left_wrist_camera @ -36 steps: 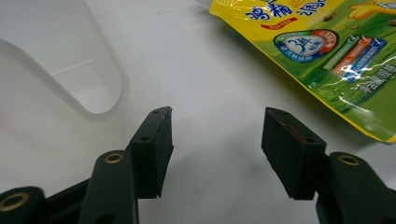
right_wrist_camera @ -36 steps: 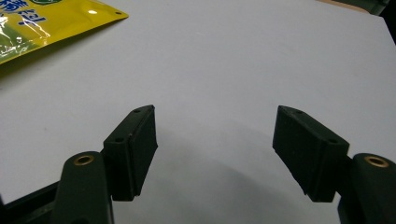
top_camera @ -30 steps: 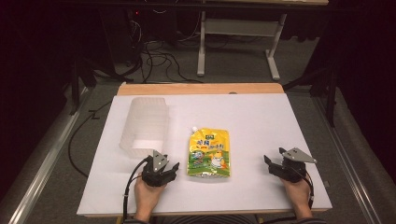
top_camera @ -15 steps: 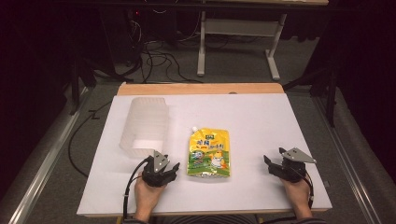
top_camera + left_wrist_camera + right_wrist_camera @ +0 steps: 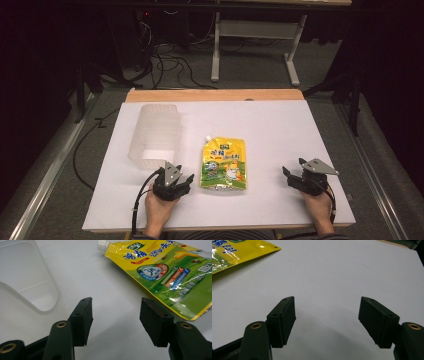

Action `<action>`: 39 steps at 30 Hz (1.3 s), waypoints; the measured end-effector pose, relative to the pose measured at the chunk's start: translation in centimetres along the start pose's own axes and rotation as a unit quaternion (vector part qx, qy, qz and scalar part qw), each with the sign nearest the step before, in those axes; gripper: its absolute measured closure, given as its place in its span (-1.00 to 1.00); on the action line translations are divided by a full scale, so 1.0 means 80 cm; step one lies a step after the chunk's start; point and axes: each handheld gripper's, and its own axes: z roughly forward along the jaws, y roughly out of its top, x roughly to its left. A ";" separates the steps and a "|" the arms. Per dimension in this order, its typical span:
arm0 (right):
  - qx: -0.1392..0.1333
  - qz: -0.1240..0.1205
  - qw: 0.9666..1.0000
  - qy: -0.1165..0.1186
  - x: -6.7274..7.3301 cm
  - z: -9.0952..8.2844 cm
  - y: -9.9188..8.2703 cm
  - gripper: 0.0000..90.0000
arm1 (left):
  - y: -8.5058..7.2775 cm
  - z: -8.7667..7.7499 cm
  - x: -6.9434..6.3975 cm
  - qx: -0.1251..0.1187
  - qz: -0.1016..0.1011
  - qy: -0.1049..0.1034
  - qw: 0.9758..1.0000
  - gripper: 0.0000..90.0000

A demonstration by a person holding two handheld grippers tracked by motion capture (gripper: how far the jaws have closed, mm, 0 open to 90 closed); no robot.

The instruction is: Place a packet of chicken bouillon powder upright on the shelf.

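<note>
Two sets of fingers (image 5: 82,320) stand wide and empty as I rest my left gripper (image 5: 173,182) and right gripper (image 5: 304,179) on the tabletop (image 5: 280,125), flanking the flat yellow pouch (image 5: 224,163) beside the clear tub (image 5: 154,134), ready to reach.

Lab-like workroom, white-covered table (image 5: 280,130), tangled floor cables (image 5: 165,60), metal desk frame (image 5: 250,45), dark surroundings

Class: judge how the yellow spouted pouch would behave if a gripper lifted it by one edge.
The yellow pouch lies flat with creased, glossy film, so it would probably sag and could slip between pads. Its white cap looks like the stiffest hold.
</note>
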 end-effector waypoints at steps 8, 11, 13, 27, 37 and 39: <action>-0.002 -0.004 1.000 -0.001 0.000 0.000 0.000 -0.32 | 0.003 -0.002 -0.001 -0.009 -0.017 -0.010 1.000 -0.03; -0.003 -0.006 1.000 -0.001 0.000 0.000 0.000 -0.32 | 0.006 -0.005 -0.003 -0.019 -0.021 -0.015 1.000 -0.05; -0.003 -0.005 1.000 -0.001 0.000 0.000 0.000 -0.32 | 0.008 -0.006 -0.004 -0.017 -0.020 -0.016 1.000 -0.06; -0.004 -0.007 1.000 -0.002 0.001 0.000 0.000 -0.32 | 0.031 0.000 -0.013 -0.003 -0.033 -0.024 0.999 -0.10; -0.005 -0.015 1.000 -0.004 0.002 0.000 0.000 -0.32 | 0.050 0.009 -0.016 0.016 -0.046 -0.034 0.998 -0.12; -0.005 -0.015 1.000 -0.004 0.002 0.000 0.000 -0.32 | 0.055 0.012 -0.017 0.022 -0.045 -0.037 0.998 -0.13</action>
